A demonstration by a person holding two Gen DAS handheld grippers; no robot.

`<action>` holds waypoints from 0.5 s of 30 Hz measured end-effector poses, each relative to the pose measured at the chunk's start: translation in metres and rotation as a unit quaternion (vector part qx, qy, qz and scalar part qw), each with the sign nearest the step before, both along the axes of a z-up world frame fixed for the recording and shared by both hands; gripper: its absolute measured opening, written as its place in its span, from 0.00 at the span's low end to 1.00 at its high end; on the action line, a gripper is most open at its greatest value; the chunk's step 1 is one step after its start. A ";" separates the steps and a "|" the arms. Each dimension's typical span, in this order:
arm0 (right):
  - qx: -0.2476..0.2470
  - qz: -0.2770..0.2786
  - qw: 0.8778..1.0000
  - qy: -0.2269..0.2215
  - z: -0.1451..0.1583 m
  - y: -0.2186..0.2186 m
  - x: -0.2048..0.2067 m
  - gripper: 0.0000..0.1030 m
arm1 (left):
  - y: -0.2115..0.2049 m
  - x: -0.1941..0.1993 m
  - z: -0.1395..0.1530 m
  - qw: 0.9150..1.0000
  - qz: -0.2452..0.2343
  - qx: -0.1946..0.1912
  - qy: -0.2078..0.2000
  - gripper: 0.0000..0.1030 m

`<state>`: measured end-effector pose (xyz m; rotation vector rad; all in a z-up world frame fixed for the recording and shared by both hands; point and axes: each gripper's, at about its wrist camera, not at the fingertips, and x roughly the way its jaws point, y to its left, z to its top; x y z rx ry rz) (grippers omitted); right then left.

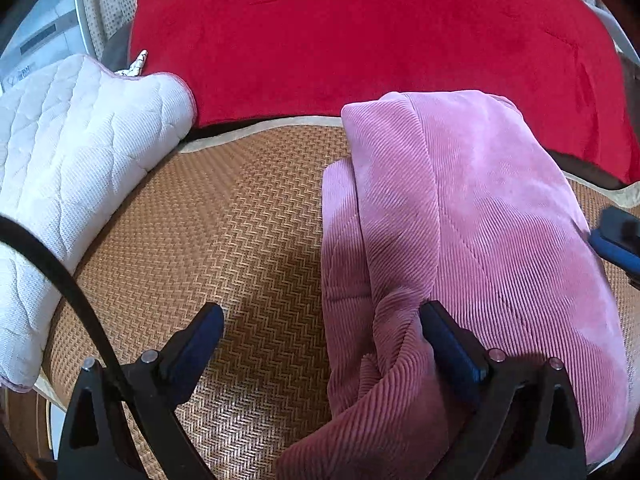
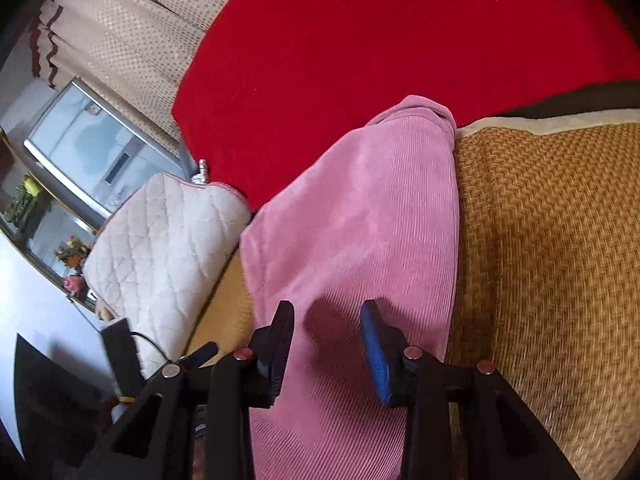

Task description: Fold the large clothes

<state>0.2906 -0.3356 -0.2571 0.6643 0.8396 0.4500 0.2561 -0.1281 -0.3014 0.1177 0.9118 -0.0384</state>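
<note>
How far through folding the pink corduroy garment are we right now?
Done: the pink corduroy garment already lies doubled into a long layered strip on the woven mat. In hand: nothing gripped; the left gripper is open at its near bunched end, and the right gripper hovers open above it. Left: flatten that end and fold the strip shorter.

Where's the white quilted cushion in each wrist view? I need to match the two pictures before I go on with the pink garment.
Left wrist view: white quilted cushion fills the left side, on the woven mat, left of the pink corduroy garment.
Right wrist view: white quilted cushion sits lower left, again left of the pink corduroy garment.
Shared landmark: the red blanket spread behind both.
</note>
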 end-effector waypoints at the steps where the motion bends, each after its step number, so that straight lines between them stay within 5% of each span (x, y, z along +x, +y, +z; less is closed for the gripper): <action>1: -0.006 0.002 1.000 -0.004 0.003 0.001 -0.006 0.39 | -0.001 -0.002 0.001 1.000 0.000 0.002 -0.002 0.97; 10: -0.096 0.036 0.995 -0.008 -0.007 0.029 -0.034 0.39 | -0.011 -0.013 0.004 0.999 -0.002 0.028 -0.018 0.97; 15: -0.105 0.033 0.994 -0.011 -0.015 0.026 -0.039 0.39 | -0.013 -0.017 0.002 0.999 -0.003 0.035 -0.022 0.97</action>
